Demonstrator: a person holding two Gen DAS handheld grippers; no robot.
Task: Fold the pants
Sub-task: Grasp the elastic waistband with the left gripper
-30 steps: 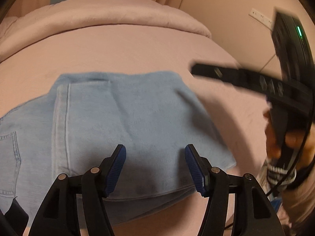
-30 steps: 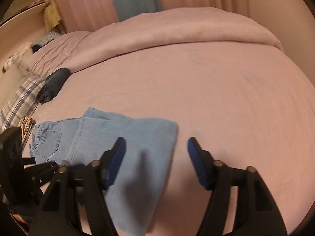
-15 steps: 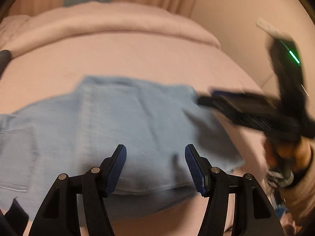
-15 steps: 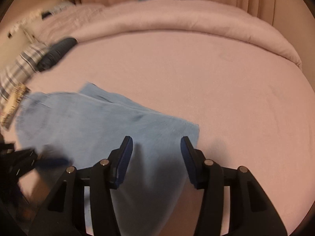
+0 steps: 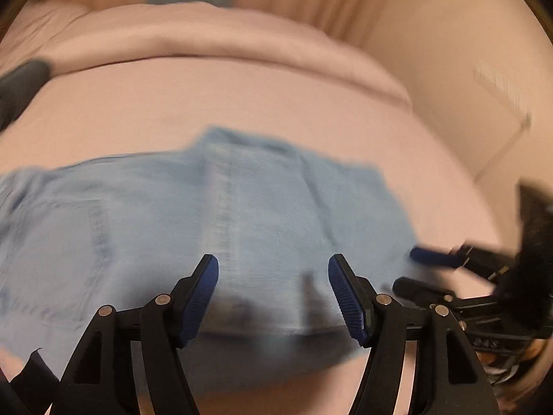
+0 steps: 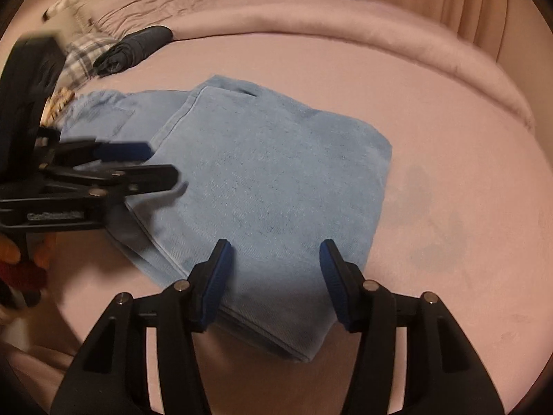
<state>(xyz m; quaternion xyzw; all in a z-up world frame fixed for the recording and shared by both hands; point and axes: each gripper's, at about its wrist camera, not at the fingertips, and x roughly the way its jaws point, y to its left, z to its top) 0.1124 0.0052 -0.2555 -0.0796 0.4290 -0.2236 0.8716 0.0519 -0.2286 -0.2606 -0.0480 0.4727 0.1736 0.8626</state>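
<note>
Pants [image 6: 276, 180]: light blue denim, folded over once, lying flat on the pink bed [image 6: 449, 121].
Left hand-held gripper [image 5: 273, 297]: jaws apart and just widened, hovering above the near fold, gripping nothing.
Right hand-held gripper [image 6: 274, 283]: jaws apart, just widened after narrowing, above the near corner, empty.
Dark rolled garment [image 6: 134, 48]: beside a plaid cloth [image 6: 79, 62], far left.
</note>
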